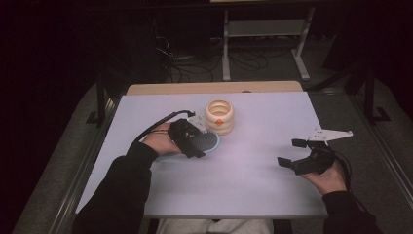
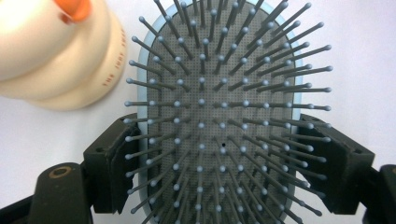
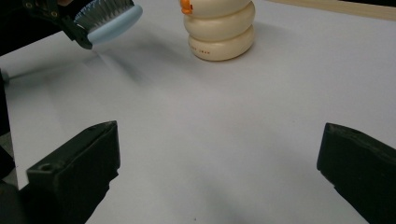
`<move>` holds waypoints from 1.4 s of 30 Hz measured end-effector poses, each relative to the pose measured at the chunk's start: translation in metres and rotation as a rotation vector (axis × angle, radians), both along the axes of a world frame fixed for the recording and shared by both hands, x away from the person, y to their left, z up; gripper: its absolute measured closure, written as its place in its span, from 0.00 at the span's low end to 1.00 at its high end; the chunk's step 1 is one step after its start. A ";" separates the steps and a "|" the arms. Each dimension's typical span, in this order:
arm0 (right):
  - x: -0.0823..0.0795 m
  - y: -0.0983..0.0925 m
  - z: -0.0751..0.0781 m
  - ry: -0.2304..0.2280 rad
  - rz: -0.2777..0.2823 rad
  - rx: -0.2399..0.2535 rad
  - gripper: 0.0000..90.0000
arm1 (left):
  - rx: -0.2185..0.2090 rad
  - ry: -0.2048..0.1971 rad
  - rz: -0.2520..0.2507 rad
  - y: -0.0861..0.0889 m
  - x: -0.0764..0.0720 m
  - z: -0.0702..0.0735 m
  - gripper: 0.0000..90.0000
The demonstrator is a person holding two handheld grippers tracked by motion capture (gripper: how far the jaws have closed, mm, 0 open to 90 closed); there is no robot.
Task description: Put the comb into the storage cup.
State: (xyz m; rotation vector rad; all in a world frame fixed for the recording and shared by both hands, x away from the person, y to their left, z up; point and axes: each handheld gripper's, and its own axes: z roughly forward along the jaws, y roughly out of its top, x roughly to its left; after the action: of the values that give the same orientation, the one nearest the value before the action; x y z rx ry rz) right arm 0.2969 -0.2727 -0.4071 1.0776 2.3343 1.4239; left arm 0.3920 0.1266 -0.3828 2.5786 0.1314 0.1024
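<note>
Landmark: cream ringed container (image 1: 219, 116), standing upright on the surface (image 1: 243, 180), back of centre.

Left of the container: left gripper (image 1: 195, 142) is holding a hairbrush (image 1: 204, 143). Fingers (image 2: 109, 168) are pressing on both edges of the brush's pale blue head, so they are closed on it. In the left gripper view the grey bristles are pointing toward the camera, and the container is sitting just beyond the head's upper left. In the right gripper view the brush is hanging above the surface, clear of it, bristles up, and is casting a soft shadow below.

Container itself: three stacked bulging rings, open at the top in the high view; the inside is looking pale, contents cannot be told. An orange knob (image 1: 219, 121) is sitting on its front, and small reddish lettering is running round the lowest ring, too small to read.

Right of the container, well apart and nearer the person: right gripper (image 1: 293, 152) is resting in the hand at the surface's right edge. Its fingers (image 3: 77, 170) are standing wide apart with only bare surface between them.

Surface: a pale lilac sheet is covering a wooden top, which is showing as a strip at the far edge. Room: dark beyond, with cables on the floor and a light metal frame (image 1: 265, 29) behind the container.
</note>
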 end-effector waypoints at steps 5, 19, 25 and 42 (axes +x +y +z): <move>0.000 0.000 0.000 -0.001 0.000 0.000 0.00 | -0.013 -0.012 0.014 0.004 0.002 0.010 0.22; 0.000 0.000 0.000 -0.002 -0.001 0.003 0.00 | -0.073 -0.038 0.050 0.011 0.009 0.030 0.22; 0.000 0.000 0.000 -0.003 -0.001 0.005 0.00 | -0.106 -0.046 0.056 0.014 0.011 0.036 0.22; 0.000 0.000 0.000 -0.001 -0.001 0.009 0.00 | -0.195 -0.081 0.100 0.021 0.019 0.057 0.22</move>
State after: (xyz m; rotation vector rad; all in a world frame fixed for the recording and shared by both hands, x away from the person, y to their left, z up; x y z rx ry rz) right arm 0.2966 -0.2727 -0.4070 1.0796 2.3282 1.4354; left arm 0.4109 0.1473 -0.3261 2.3691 0.2290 0.2204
